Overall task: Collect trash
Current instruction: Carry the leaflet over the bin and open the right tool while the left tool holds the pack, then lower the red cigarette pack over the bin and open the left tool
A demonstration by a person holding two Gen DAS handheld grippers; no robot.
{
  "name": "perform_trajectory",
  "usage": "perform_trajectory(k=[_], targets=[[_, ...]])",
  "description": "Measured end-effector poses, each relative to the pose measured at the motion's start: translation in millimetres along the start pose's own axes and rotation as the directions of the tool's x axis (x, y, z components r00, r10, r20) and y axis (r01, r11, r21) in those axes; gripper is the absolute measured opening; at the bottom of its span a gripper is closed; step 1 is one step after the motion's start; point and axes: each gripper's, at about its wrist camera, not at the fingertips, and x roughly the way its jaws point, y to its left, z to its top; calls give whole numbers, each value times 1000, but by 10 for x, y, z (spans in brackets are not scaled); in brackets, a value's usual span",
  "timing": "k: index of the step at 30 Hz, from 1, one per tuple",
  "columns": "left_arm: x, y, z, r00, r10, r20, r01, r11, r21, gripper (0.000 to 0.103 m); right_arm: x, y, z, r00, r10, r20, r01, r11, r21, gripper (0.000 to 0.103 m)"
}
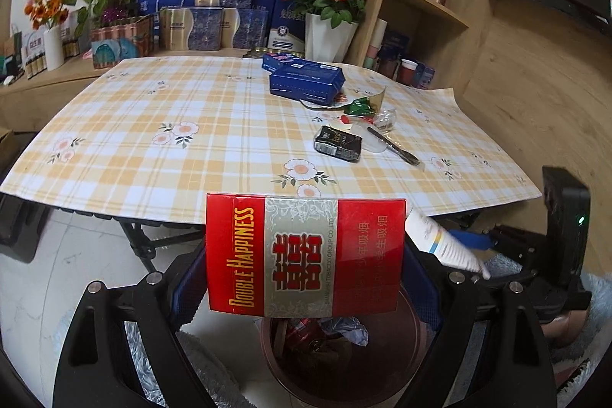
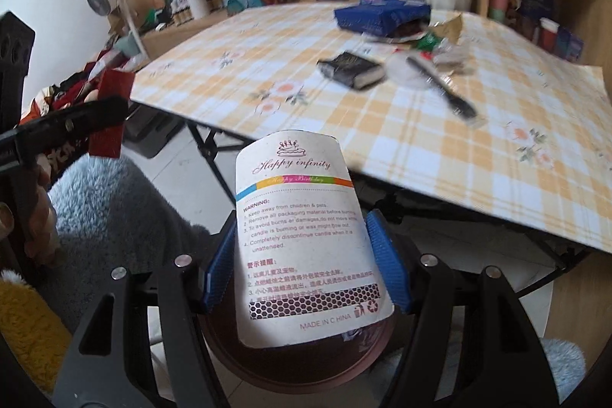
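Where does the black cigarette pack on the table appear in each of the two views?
Left wrist view: black cigarette pack lies right of centre, on the checked tablecloth.
Right wrist view: it lies above centre.
Shared landmark: the black plastic fork lies just right of it.

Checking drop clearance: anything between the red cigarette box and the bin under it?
Nothing: left wrist view shows the red cigarette box directly above the open bin, gap bare.
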Motion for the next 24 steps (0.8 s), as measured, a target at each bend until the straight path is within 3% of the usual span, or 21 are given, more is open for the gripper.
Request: perform_trajectory(k=[15, 24], targets=[[78, 74, -31, 999, -2, -32, 1, 999, -40, 86, 250, 121, -70, 995, 24, -92, -27, 999, -33, 72], [130, 14, -52, 998, -10, -55, 10, 1000, -14, 86, -4, -101, -26, 999, -13, 34, 10, 996, 85, 83]])
